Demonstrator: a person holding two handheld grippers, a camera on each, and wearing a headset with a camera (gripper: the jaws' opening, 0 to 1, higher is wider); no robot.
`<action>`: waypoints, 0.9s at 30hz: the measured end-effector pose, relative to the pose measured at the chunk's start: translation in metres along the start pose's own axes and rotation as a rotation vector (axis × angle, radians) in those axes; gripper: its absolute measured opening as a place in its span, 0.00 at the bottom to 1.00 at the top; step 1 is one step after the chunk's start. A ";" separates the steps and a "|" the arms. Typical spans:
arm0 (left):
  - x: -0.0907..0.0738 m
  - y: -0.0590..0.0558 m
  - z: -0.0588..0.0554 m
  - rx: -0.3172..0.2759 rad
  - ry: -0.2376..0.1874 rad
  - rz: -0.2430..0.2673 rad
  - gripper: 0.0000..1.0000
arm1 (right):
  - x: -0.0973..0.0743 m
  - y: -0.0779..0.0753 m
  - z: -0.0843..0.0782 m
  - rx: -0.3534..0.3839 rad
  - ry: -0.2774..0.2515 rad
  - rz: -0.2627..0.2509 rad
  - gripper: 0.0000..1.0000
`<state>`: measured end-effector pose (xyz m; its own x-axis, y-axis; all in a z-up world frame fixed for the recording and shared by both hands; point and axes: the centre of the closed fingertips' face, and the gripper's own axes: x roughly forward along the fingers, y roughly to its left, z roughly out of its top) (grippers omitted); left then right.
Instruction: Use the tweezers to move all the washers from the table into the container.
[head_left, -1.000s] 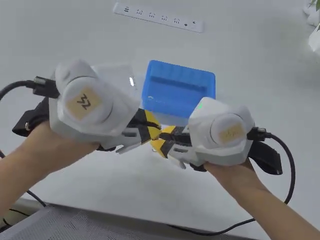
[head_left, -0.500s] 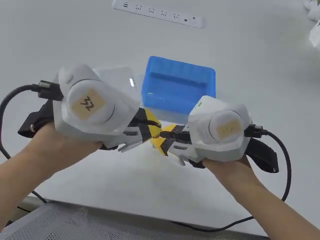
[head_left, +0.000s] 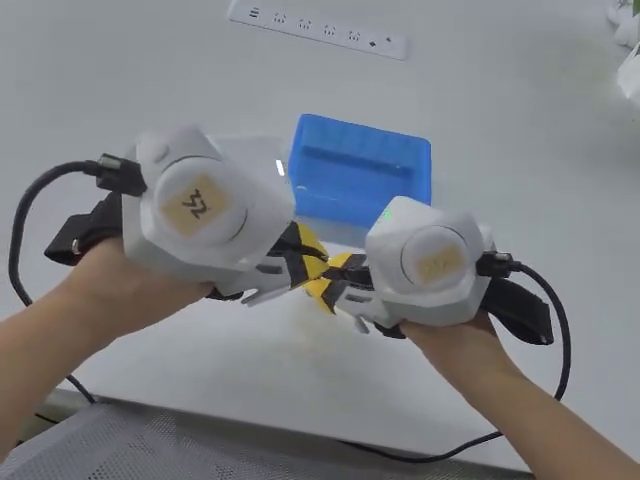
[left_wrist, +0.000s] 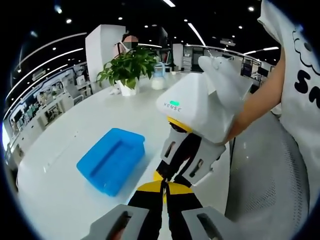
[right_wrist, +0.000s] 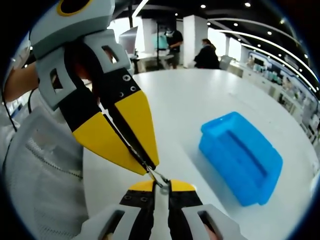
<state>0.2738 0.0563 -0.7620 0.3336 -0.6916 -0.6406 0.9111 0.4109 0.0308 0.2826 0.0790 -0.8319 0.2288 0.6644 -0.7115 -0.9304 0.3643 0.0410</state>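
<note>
My left gripper (head_left: 308, 262) and right gripper (head_left: 330, 277) meet tip to tip above the white table (head_left: 500, 130), just in front of the blue container (head_left: 360, 175). In the right gripper view the left gripper's yellow jaws come down from the upper left, shut on thin metal tweezers (right_wrist: 156, 176). The tweezers' end runs into the right gripper (right_wrist: 161, 187), whose yellow tips are closed around it. The left gripper (left_wrist: 163, 189) faces the right gripper's black and yellow jaws in the left gripper view. The container (right_wrist: 242, 157) (left_wrist: 111, 161) is an open rectangular tub.
A white power strip (head_left: 316, 29) lies at the table's far edge. Black cables trail from both grippers over the near edge. A potted plant (left_wrist: 128, 70) stands on a far table. A grey mesh chair (head_left: 110, 450) sits below the near edge.
Both gripper bodies have drawn a little closer together, the left one shifting right and the right one left. Their tips stay touching in front of the container.
</note>
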 end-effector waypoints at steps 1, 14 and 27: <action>0.000 0.000 0.001 0.007 0.002 -0.001 0.00 | -0.002 -0.001 0.000 0.005 -0.001 -0.003 0.05; -0.011 0.007 0.022 0.032 -0.002 0.003 0.00 | -0.019 -0.008 0.016 0.004 -0.021 -0.005 0.05; -0.024 0.019 0.043 0.099 -0.003 0.021 0.00 | -0.032 -0.020 0.042 -0.031 -0.041 -0.019 0.05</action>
<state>0.2937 0.0547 -0.7131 0.3537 -0.6853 -0.6366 0.9232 0.3649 0.1202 0.3054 0.0777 -0.7805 0.2573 0.6841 -0.6825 -0.9342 0.3568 0.0055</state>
